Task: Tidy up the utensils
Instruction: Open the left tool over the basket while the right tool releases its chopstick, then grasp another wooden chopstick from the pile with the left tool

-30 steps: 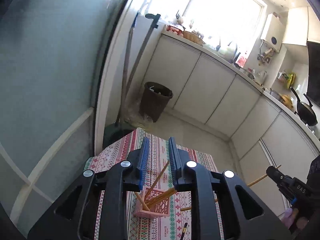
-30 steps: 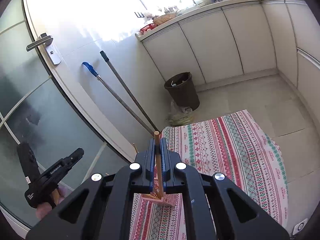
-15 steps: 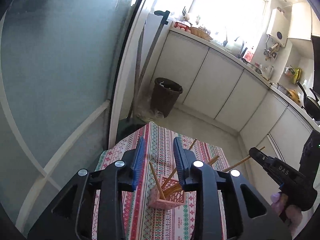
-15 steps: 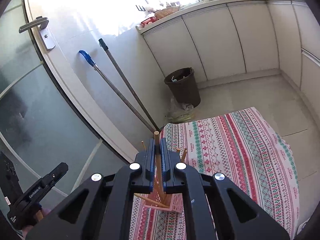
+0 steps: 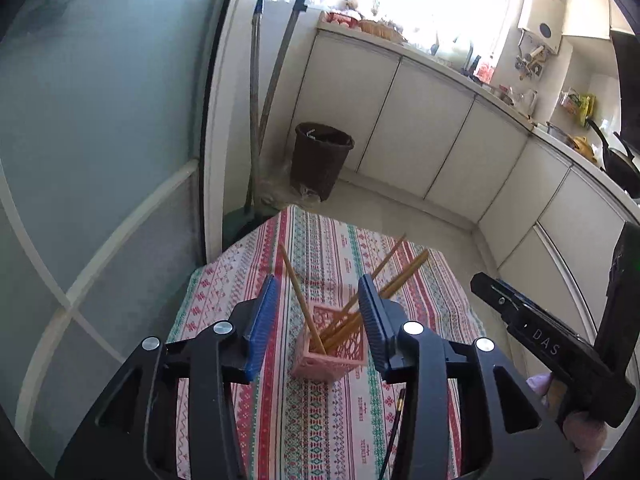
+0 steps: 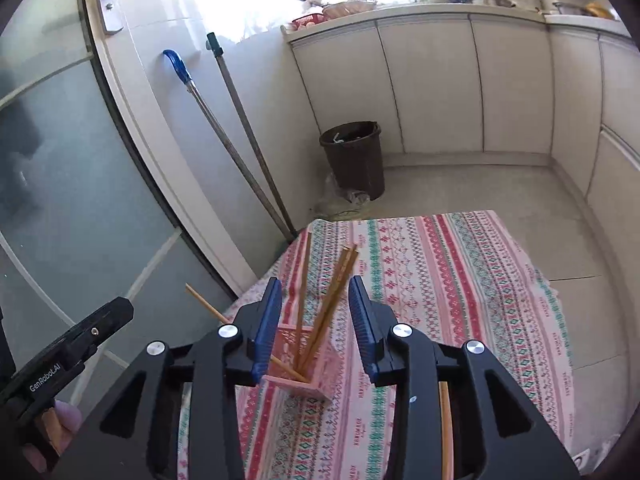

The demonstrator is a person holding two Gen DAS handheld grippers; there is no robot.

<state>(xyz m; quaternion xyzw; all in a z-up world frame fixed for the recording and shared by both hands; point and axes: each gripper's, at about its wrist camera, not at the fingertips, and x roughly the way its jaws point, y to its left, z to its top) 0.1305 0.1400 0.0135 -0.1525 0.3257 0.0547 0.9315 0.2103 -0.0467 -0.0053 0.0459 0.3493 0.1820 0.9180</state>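
Observation:
A pink lattice holder point(image 5: 328, 354) point(image 6: 298, 376) stands on the striped tablecloth point(image 5: 320, 420) with several wooden chopsticks point(image 5: 394, 282) point(image 6: 326, 300) leaning in it. My left gripper point(image 5: 318, 282) hovers just above and before the holder. Its jaws are opening, and the pads press on nothing. My right gripper point(image 6: 315, 282) is over the holder too, jaws opening, and the chopsticks between its pads stand free. One more wooden chopstick point(image 6: 445, 420) lies on the cloth under the right gripper. Each view catches the other gripper at its edge: the right gripper point(image 5: 532, 330) and the left gripper point(image 6: 68, 354).
A dark waste bin point(image 6: 354, 156) and two long handles point(image 6: 240, 136) stand on the floor beyond the table's far edge. A glass door point(image 5: 100, 140) is close on the left, white cabinets point(image 5: 440, 128) along the back. A thin dark stick point(image 5: 394, 420) lies on the cloth.
My right gripper was shut on a chopstick; its jaws have parted and the chopstick now leans in the holder. The left jaws have widened. Both grippers have sunk closer to the holder.

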